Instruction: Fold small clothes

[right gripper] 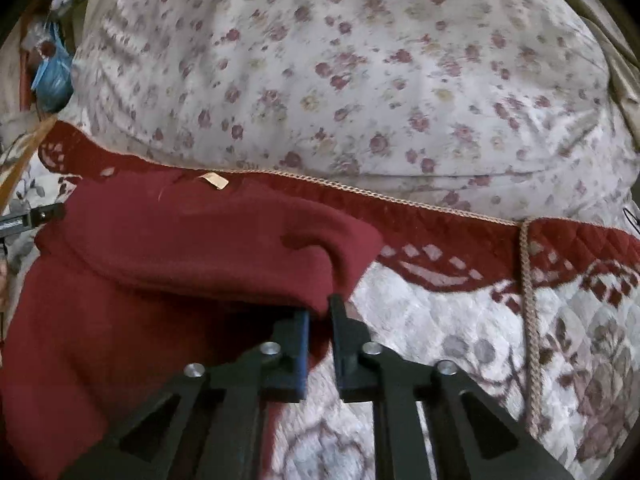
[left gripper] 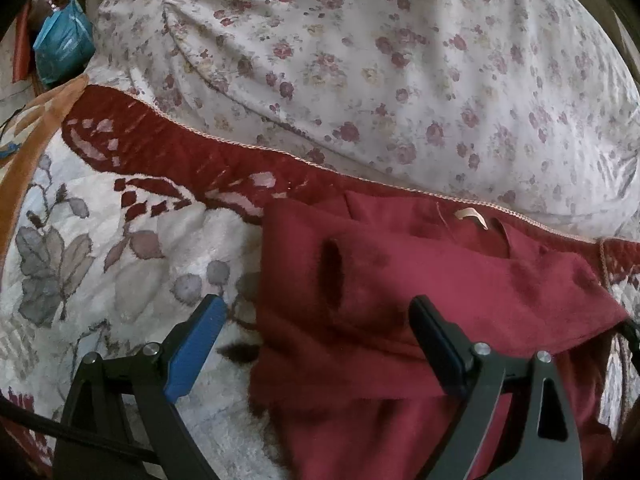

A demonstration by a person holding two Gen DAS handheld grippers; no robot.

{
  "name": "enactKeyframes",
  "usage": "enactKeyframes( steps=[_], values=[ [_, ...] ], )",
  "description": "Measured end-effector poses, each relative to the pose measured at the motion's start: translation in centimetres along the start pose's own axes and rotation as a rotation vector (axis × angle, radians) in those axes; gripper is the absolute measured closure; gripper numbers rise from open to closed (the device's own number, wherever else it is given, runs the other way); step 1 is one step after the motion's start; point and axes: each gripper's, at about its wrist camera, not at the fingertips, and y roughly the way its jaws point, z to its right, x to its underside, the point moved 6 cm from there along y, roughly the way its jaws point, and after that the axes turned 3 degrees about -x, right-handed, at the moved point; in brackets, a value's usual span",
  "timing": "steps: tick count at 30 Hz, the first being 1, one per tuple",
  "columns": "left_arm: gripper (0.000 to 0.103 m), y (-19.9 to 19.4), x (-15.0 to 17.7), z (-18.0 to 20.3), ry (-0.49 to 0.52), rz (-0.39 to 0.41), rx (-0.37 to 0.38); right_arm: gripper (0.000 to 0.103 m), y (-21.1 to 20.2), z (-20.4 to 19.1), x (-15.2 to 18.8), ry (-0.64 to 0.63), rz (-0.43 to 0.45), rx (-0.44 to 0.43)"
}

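A dark red garment [left gripper: 420, 300] with a small beige neck label [left gripper: 472, 216] lies on a quilted bedspread. My left gripper [left gripper: 316, 312] is open above the garment's left side, its right finger over the cloth and its left finger over the quilt. In the right wrist view the garment [right gripper: 180, 248] has its right part folded over. My right gripper [right gripper: 320, 312] is shut on the folded right edge of the garment and holds it lifted. The left gripper's tip [right gripper: 44, 214] shows at the garment's far left edge.
A white floral-print pillow or duvet [left gripper: 380, 60] rises behind the garment. The white quilt with grey flowers [left gripper: 100, 248] has a dark red border [right gripper: 520, 240] with beige cord trim. A blue bag [left gripper: 60, 48] sits at far left.
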Motion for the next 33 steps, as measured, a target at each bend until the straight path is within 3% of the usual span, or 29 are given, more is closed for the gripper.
enactKeyframes(
  steps=[5,8,9,10,12,17,21,23,25,30,33],
  values=[
    [0.01,0.0,0.1,0.1,-0.009,-0.01,0.006,0.094,0.7,0.4,4.6,-0.021,-0.128,-0.002],
    [0.01,-0.5,0.1,0.3,-0.005,0.0,0.018,0.095,-0.3,1.2,5.8,0.042,-0.148,-0.086],
    [0.01,-0.7,0.0,0.3,-0.007,0.005,0.022,0.087,-1.0,1.5,5.7,0.068,-0.14,-0.117],
    [0.01,-0.8,0.0,0.3,-0.01,0.011,0.028,0.062,-1.8,2.1,5.3,0.1,-0.123,-0.131],
    [0.01,-0.9,-0.2,0.5,-0.016,0.016,0.044,0.029,-3.3,3.6,3.9,0.183,-0.058,-0.144],
    [0.01,-0.2,-0.3,1.2,-0.02,-0.002,0.086,0.027,-1.8,5.1,0.3,0.338,-0.019,-0.187],
    [0.011,0.3,-0.5,2.2,-0.004,-0.005,0.11,0.027,1.6,4.2,-0.9,0.371,-0.083,-0.203],
    [0.018,0.7,-0.5,2.9,0.035,-0.008,0.114,0.027,2.2,3.6,-1.0,0.363,-0.086,-0.216],
    [0.047,1.4,-0.3,3.5,0.064,-0.026,0.11,0.027,2.5,3.2,-0.9,0.348,-0.087,-0.219],
    [0.082,2.0,0.2,4.0,0.105,-0.038,0.104,0.024,3.4,5.0,-0.8,0.395,-0.078,-0.199],
    [0.086,0.2,-1.1,2.6,0.005,-0.011,0.203,0.018,3.7,6.0,-0.8,0.446,-0.07,-0.198]
  ],
)
